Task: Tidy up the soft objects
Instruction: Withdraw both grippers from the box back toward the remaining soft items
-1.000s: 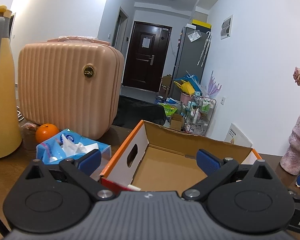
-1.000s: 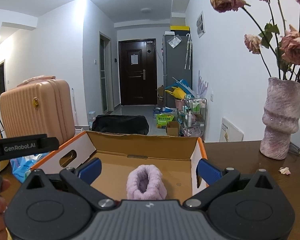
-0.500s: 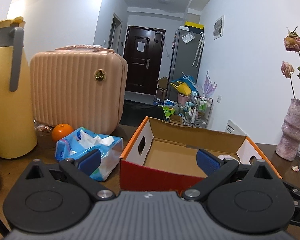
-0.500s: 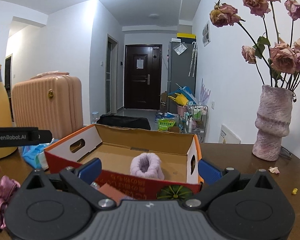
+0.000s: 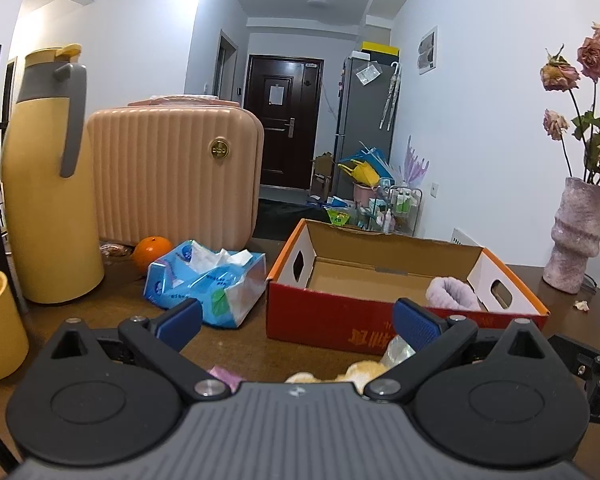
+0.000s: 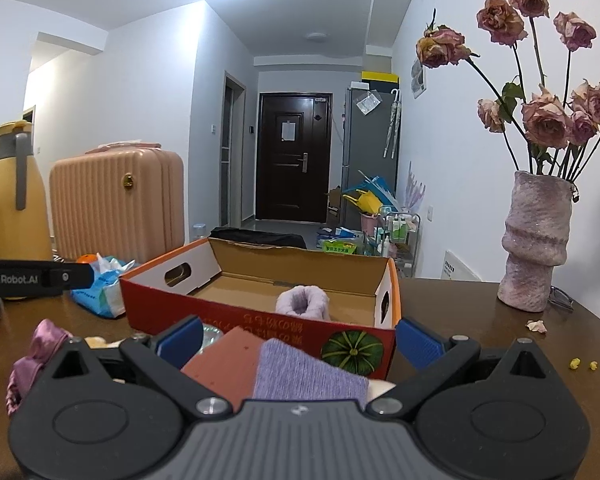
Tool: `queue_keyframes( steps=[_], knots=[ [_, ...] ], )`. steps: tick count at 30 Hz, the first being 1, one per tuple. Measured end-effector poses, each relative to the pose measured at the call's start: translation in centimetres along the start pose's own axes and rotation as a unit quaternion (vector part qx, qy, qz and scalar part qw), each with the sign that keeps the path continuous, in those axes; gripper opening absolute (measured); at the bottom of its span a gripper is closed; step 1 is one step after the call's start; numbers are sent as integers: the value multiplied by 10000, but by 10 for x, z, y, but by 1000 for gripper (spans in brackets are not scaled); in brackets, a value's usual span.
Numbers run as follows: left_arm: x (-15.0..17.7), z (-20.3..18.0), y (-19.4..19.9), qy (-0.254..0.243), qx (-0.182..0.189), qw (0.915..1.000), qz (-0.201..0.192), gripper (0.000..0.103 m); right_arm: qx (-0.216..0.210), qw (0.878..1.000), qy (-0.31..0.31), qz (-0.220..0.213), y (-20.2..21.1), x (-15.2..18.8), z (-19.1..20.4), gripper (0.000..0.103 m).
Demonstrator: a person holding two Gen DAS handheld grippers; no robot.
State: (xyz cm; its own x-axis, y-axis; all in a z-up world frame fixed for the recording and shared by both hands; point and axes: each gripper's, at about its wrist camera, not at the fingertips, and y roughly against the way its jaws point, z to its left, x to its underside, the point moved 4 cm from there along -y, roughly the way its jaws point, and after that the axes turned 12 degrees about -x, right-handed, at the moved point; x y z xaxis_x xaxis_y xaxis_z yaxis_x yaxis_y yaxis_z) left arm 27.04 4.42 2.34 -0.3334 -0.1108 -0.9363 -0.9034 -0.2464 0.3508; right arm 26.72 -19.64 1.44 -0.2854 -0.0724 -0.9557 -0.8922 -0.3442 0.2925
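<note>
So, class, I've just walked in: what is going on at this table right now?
A person holds two tongs over a brown table, sorting soft items into an open cardboard box. Both the left tongs and the right tongs are open and hold nothing. A fluffy lilac piece already lies in the box. In front of it wait a purple knitted cloth, a reddish pad and a pink satin scrunchie.
</note>
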Motion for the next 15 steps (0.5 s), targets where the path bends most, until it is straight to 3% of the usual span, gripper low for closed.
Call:
queue_keyframes(
  steps=[15],
  knots=[
    [24,17,37,-159,116,9998,64,103,-219,9997,69,16,42,22,24,103]
  ],
)
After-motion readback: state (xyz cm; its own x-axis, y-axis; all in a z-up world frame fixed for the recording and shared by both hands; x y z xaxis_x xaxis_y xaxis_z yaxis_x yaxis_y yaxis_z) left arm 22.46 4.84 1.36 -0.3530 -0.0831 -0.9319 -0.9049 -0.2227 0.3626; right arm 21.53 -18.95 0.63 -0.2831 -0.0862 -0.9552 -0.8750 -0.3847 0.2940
